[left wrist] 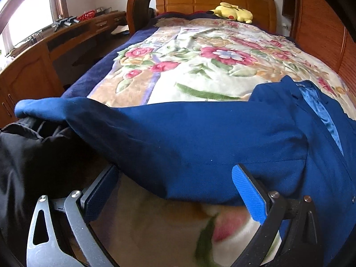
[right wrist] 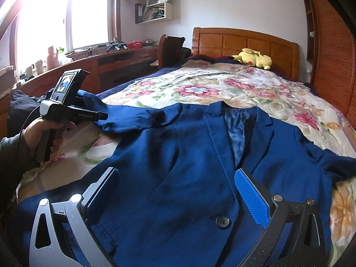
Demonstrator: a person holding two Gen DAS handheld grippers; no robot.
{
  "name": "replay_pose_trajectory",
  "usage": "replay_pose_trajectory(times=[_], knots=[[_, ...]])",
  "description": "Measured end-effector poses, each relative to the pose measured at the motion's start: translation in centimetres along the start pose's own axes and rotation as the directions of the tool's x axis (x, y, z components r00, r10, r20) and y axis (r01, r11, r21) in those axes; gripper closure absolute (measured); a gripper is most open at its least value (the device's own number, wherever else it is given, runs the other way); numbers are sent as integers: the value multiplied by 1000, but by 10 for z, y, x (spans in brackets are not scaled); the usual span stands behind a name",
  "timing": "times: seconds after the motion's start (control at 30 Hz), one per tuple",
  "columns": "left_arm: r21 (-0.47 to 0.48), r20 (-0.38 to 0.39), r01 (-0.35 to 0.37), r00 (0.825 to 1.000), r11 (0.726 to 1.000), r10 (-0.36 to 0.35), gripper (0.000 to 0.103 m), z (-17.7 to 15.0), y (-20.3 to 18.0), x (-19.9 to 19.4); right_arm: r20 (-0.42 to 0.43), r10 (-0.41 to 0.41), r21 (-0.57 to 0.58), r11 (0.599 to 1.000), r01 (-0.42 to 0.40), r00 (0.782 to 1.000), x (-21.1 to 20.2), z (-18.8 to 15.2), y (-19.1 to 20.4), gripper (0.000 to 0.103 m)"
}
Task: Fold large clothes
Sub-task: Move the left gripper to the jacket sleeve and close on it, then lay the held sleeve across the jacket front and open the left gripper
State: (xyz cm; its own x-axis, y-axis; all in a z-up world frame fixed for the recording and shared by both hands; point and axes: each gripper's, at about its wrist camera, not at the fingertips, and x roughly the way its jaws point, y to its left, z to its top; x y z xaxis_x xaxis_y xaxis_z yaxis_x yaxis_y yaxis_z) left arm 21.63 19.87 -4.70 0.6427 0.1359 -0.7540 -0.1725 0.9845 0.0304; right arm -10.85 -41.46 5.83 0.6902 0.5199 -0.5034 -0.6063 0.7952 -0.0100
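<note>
We held both tongs apart over the blue jacket (right wrist: 178,155), which lay face up on the bed (right wrist: 244,89): right tongs (right wrist: 178,198) above its front near the button (right wrist: 222,221), left tongs (left wrist: 175,191) at the outstretched sleeve (left wrist: 133,129), probably to fold it inward; beyond the jacket sat the yellow plush (right wrist: 253,59).

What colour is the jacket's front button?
The button is dark, near black, on the blue jacket; the right wrist view shows it best.
</note>
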Motion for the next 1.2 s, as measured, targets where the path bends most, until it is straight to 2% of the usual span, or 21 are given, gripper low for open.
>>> replay_pose_trajectory(times=[0.1,0.27,0.53,0.6,0.63,0.67,0.7,0.73,0.77,0.8,0.83,0.87,1.0,1.1,1.2], knots=[[-7,-2,14,1000,1000,-14,6,-2,-1,2,-7,0,-3,1000,0,1000,1,-1,4,0],[-19,-38,22,999,1000,-23,22,-6,-4,11,-4,-2,-6,1000,2,1000,2,0,2,0],[-50,-82,38,996,998,-42,30,-10,-5,20,6,-2,3,1000,2,1000,2,-1,0,0],[-51,-88,58,994,997,-63,40,-7,-7,23,7,-1,2,1000,1,1000,2,-1,1,0],[-59,-91,77,992,995,-82,50,-5,-8,25,7,-1,2,1000,1,1000,2,-1,0,0],[-60,-94,82,992,995,-87,56,-3,-9,26,7,-1,2,1000,1,1000,2,-1,0,0],[-52,-92,72,993,996,-77,61,-1,-11,26,8,-1,3,1000,1,1000,2,-1,0,0],[-41,-86,65,994,997,-69,74,2,-14,27,9,0,4,1000,0,1000,2,-1,0,0],[-29,-83,61,995,998,-64,82,5,-16,27,10,0,5,1000,0,1000,1,-1,0,0],[-22,-83,55,995,998,-57,86,7,-18,26,12,1,7,1000,-1,1000,1,-1,1,0],[-13,-77,51,996,999,-51,94,9,-20,24,13,2,8,1000,-3,1000,0,-2,-1,0],[9,-55,37,998,999,-37,97,13,-25,19,16,3,10,1000,-3,1000,-1,-2,-1,0],[56,55,12,998,998,-15,99,23,-43,-14,26,-3,10,1000,2,1000,-6,-2,-5,0],[96,124,39,991,995,-51,100,31,-64,-42,35,-17,26,1000,17,999,-13,-2,-12,0],[148,152,89,982,985,-112,100,34,-89,-64,52,-30,55,998,27,998,-19,-2,-22,0]])
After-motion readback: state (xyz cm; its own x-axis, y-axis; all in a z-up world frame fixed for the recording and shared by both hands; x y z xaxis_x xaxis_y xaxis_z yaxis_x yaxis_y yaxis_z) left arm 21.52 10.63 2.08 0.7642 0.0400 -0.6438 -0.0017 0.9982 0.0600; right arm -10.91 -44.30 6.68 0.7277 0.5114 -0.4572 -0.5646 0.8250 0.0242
